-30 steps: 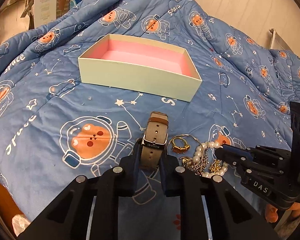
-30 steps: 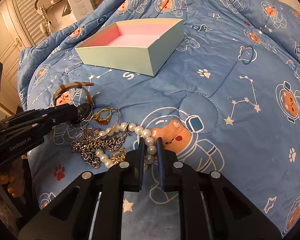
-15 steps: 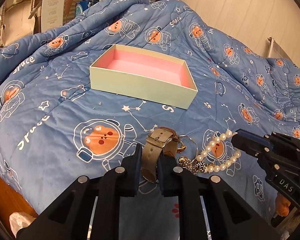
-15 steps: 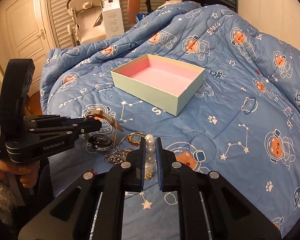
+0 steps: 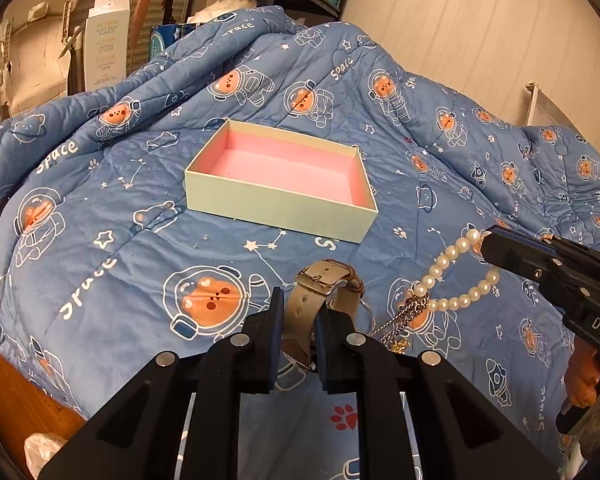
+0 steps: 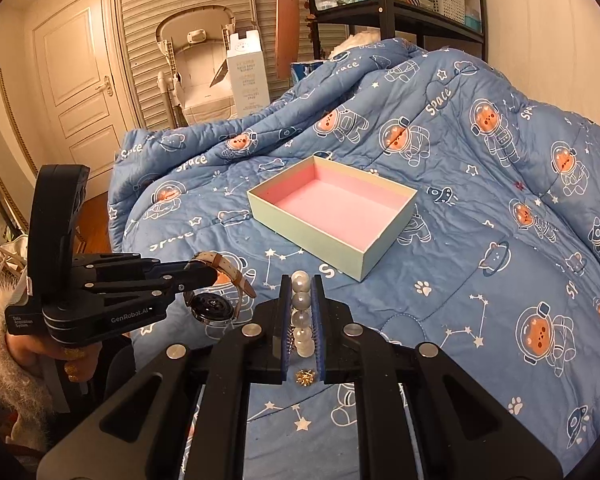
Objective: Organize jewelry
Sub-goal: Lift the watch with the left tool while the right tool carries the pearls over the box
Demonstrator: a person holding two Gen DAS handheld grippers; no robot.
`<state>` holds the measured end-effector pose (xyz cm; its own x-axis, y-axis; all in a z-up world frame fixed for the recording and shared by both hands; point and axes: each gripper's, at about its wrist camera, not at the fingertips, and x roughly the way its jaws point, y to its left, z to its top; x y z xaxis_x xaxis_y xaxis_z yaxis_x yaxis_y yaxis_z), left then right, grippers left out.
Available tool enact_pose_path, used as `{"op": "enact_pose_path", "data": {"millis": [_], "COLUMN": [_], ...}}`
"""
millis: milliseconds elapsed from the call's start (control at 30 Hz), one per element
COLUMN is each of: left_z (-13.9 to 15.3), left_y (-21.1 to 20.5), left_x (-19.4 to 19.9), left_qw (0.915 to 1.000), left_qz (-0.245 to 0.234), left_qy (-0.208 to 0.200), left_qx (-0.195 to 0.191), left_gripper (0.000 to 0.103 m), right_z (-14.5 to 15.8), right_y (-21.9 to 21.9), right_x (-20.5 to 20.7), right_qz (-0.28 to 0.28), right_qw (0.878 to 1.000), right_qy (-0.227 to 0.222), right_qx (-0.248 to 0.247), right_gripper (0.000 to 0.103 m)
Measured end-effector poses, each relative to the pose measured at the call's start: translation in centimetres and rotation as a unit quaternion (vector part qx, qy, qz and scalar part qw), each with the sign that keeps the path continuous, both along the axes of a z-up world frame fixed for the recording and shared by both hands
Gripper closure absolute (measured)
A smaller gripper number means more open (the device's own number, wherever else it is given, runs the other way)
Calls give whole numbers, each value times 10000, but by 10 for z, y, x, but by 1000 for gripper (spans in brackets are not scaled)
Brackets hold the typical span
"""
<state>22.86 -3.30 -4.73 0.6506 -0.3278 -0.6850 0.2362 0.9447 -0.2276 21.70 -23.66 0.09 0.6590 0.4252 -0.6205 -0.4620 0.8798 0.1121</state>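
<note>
- The left wrist view is looking forward along its fingers (image 5: pixel 268 332), down onto the quilt (image 5: pixel 100 216), close above it, facing the box (image 5: pixel 278 204).
- The right wrist view is sitting higher, facing the box (image 6: pixel 320 236) and door (image 6: pixel 80 80).
- Both are sharing box and quilt (image 6: pixel 500 240).

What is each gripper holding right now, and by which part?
Left gripper pinches the watch by its strap; right gripper clamps the pearl strand across several beads.
</note>
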Motion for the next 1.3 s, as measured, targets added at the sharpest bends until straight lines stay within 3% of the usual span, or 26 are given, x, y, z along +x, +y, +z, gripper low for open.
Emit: {"op": "enact_pose_path", "data": {"millis": [1300], "left_z": [79], "left_y": [14], "left_x": [-1], "left_qw": [9984], "left_qz": [-76], "left_qy": [-561], "left_qx": [83], "left_gripper": [89], "right_z": [130], "right_y": [14], "right_x": [0], "right_qz": [662], "right_qw": [9939], "right_qy": [-805], "right_qx": [366], "right_gripper": [93]}}
